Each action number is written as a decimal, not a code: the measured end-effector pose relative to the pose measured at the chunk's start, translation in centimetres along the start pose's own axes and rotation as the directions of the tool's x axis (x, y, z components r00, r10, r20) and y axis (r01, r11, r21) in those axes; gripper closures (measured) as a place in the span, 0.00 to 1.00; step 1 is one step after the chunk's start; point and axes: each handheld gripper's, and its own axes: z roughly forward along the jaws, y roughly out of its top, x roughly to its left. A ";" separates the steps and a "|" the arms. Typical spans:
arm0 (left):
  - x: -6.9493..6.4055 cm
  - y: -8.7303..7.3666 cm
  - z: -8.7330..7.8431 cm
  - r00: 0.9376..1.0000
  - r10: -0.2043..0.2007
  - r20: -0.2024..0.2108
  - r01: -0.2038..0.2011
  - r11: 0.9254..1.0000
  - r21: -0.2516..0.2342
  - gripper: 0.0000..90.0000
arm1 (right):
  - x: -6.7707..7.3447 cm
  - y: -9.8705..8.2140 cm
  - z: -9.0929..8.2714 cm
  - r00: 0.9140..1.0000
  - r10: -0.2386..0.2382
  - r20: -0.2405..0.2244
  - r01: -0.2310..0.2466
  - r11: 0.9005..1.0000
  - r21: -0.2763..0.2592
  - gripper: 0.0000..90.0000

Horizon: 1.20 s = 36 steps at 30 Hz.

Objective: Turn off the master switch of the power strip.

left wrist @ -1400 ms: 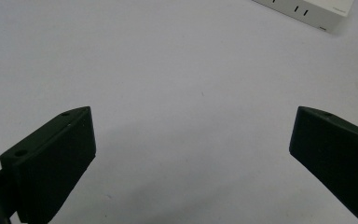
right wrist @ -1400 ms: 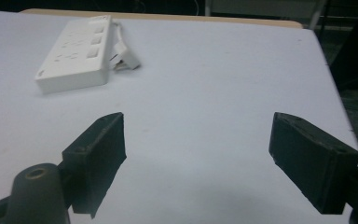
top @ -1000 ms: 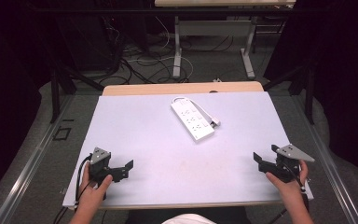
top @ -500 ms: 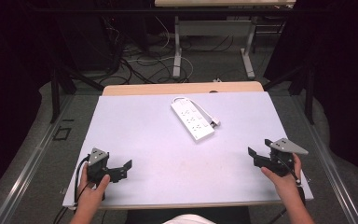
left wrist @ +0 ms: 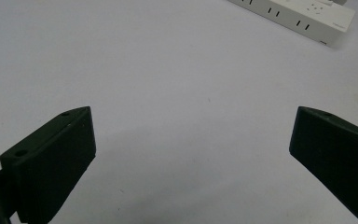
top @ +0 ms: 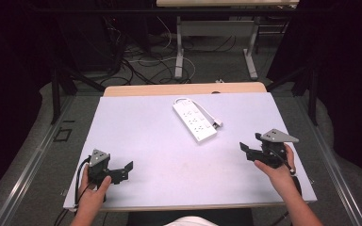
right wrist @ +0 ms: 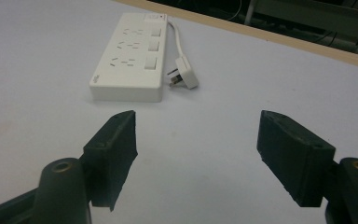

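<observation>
Here the white plastic power strip (top: 194, 120) lies flat and slantwise near the middle of the bench (top: 160, 136), toward its far edge, its cord looped back so the plug (right wrist: 182, 77) rests beside it. The right gripper (top: 250, 148), near the right edge, faces it, likely lining up a reach; its fingers have just been closing yet stand spread, empty. The left gripper (top: 125, 170) sits near the front left corner, matte black fingers spread, empty

On 1 table (top: 136, 141) lie 1 power strip (top: 194, 120) with 1 plug (right wrist: 185, 77), plus 2 grippers.
</observation>
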 end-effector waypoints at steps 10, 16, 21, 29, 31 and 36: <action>0.1 0.0 -0.1 1.000 0.003 0.000 -0.003 1.000 0.002 0.00 | 0.7 1.7 0.6 1.000 -0.006 -0.026 0.007 1.000 0.021 0.31; 0.2 0.0 -0.1 1.000 0.002 0.000 -0.002 1.000 0.003 0.00 | 0.8 2.6 1.0 0.999 -0.019 -0.031 0.020 0.999 0.031 0.31; 0.1 0.0 0.0 1.000 -0.003 0.000 0.003 1.000 0.000 0.00 | 0.8 3.4 1.4 0.999 -0.018 -0.032 0.020 0.999 0.041 0.31; 0.2 0.0 0.0 1.000 0.000 0.001 0.000 1.000 0.010 0.00 | 0.8 4.7 2.1 0.999 -0.021 -0.035 0.023 0.998 0.057 0.31; 0.2 0.0 0.0 1.000 0.000 0.001 0.000 1.000 0.009 0.00 | 0.8 5.1 2.3 0.999 -0.031 -0.035 0.033 0.998 0.058 0.31; 0.2 0.0 0.0 1.000 -0.001 0.002 0.001 1.000 0.009 0.00 | 1.1 6.1 3.0 0.998 -0.044 -0.036 0.046 0.997 0.062 0.31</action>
